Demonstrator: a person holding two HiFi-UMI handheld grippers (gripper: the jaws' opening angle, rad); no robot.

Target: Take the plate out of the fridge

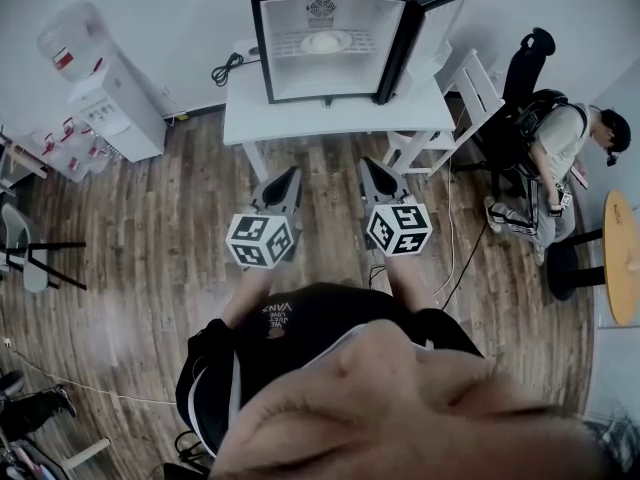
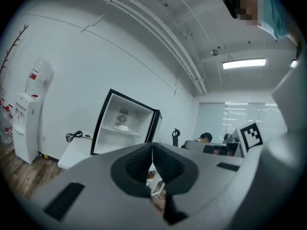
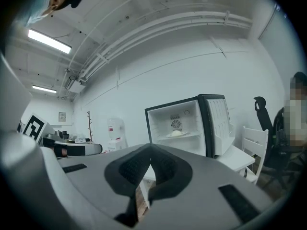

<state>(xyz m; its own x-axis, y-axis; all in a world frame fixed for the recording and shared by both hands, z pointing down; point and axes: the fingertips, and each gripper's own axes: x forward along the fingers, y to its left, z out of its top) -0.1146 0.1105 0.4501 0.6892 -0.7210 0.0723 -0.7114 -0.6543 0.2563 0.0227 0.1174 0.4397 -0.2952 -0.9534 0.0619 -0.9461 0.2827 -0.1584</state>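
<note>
A small black fridge (image 1: 330,33) stands on a white table (image 1: 250,118) with its door (image 1: 432,28) swung open to the right. On its wire shelf lies a white plate (image 1: 326,42) with something pale on it; the plate (image 2: 123,127) shows in the left gripper view and the plate (image 3: 176,133) in the right gripper view too. My left gripper (image 1: 290,175) and right gripper (image 1: 367,166) are side by side over the floor, well short of the table. Both point level at the fridge. Both are shut with nothing between the jaws.
A water dispenser (image 1: 100,83) stands at the left wall. A black cable (image 1: 228,68) lies on the table's left end. A white chair (image 1: 455,103) sits right of the table, with a seated person (image 1: 560,158) and an office chair (image 1: 525,68) beyond. A round wooden table (image 1: 622,258) is at far right.
</note>
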